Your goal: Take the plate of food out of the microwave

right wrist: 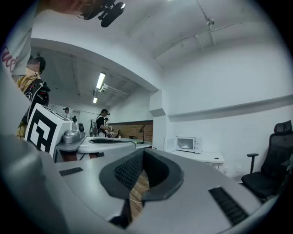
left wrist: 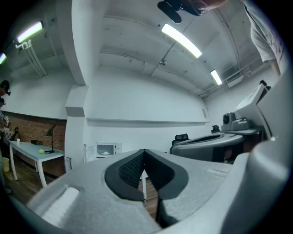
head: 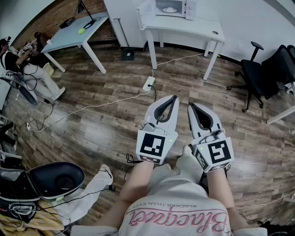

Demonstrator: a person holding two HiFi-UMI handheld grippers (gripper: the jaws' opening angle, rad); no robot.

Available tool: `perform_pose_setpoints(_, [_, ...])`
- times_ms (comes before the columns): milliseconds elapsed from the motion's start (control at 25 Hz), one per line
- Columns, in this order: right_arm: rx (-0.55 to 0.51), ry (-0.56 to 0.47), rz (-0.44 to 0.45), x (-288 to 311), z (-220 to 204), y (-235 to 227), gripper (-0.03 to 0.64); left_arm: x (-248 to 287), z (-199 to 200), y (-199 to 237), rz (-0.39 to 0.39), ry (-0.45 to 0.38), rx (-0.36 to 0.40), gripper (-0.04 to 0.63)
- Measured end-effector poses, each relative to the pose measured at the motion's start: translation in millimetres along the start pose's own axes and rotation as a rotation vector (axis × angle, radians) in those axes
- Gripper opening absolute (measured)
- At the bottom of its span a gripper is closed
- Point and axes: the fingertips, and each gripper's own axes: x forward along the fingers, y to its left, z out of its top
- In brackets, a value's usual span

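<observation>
A white microwave stands on a white table across the room, its door swung open to the left. Inside it a plate of pale food shows. The microwave also appears small and far off in the left gripper view, and the microwave likewise in the right gripper view. My left gripper and right gripper are held side by side at waist height over the wood floor, pointing toward the table. Both have their jaws shut with nothing between them.
A light blue desk with a green ball stands at the back left. A black office chair is at the right. A power strip and cables lie on the floor ahead. A person sits at the far left.
</observation>
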Motion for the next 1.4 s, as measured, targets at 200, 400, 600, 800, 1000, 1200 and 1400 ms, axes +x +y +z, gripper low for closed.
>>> perform_pose_setpoints(200, [0.018, 0.008, -0.016, -3.6, -2.4, -1.5, 0.009, 2.1, 0.3, -5.6, -0.012, 0.006, 0.002, 0.003])
perform_pose_setpoints(400, [0.025, 0.007, -0.021, 5.0, -5.2, -12.7, 0.009, 15.3, 0.9, -2.5, -0.017, 0.011, 0.011, 0.003])
perform_pose_setpoints(600, [0.061, -0.051, 0.022, 16.7, 3.5, -23.7, 0.009, 32.8, 1.5, 2.9, -0.008, 0.012, 0.011, 0.003])
perform_pose_setpoints(800, [0.047, -0.05, 0.04, 32.3, 3.1, -44.3, 0.009, 55.7, -1.4, 6.6, -0.001, 0.017, 0.011, 0.003])
perform_pose_setpoints(1000, [0.042, -0.052, 0.074, 54.4, 3.5, -67.2, 0.009, 86.2, -4.7, 17.0, 0.012, 0.027, 0.009, 0.003])
perform_pose_setpoints(1200, [0.052, -0.044, 0.094, 85.2, 9.3, -103.7, 0.009, 129.6, -6.1, 32.9, 0.026, 0.051, -0.009, 0.003])
perform_pose_setpoints(1400, [0.025, -0.037, 0.113, 91.1, 0.1, -127.4, 0.011, 153.2, -11.3, 33.9, 0.048, 0.042, -0.017, 0.003])
